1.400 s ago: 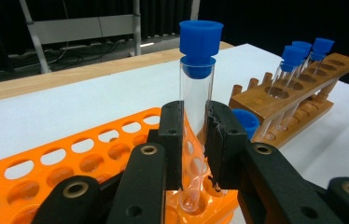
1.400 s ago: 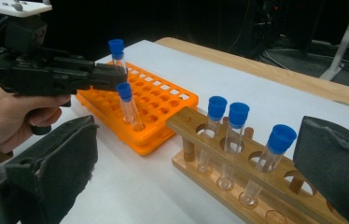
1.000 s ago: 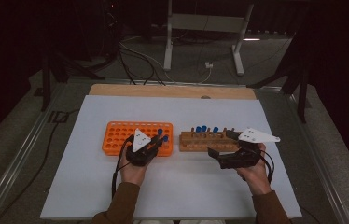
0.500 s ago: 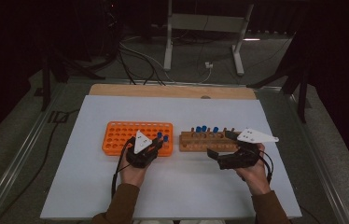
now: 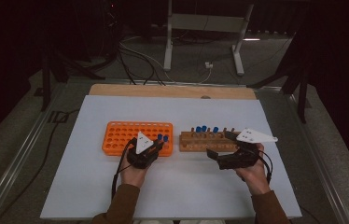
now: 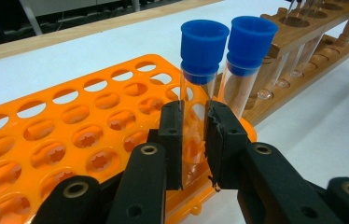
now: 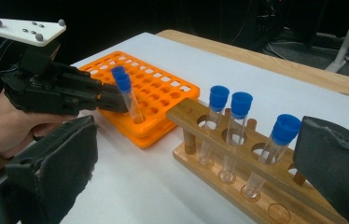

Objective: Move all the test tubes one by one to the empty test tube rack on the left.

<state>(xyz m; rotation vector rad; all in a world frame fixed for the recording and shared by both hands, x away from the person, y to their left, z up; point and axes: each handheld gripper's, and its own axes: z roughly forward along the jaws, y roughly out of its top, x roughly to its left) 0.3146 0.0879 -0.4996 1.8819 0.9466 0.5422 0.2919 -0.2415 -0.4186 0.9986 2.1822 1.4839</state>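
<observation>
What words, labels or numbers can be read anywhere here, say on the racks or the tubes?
None can be read: the orange rack, the wooden rack, the blue-capped tubes and the grey plate bear no legible text; the plate has only small studs.

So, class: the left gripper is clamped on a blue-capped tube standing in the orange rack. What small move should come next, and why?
Probably open the jaws. The left gripper is shut on the blue-capped tube, which appears already seated upright in a hole of the orange rack, beside a second tube.
</observation>
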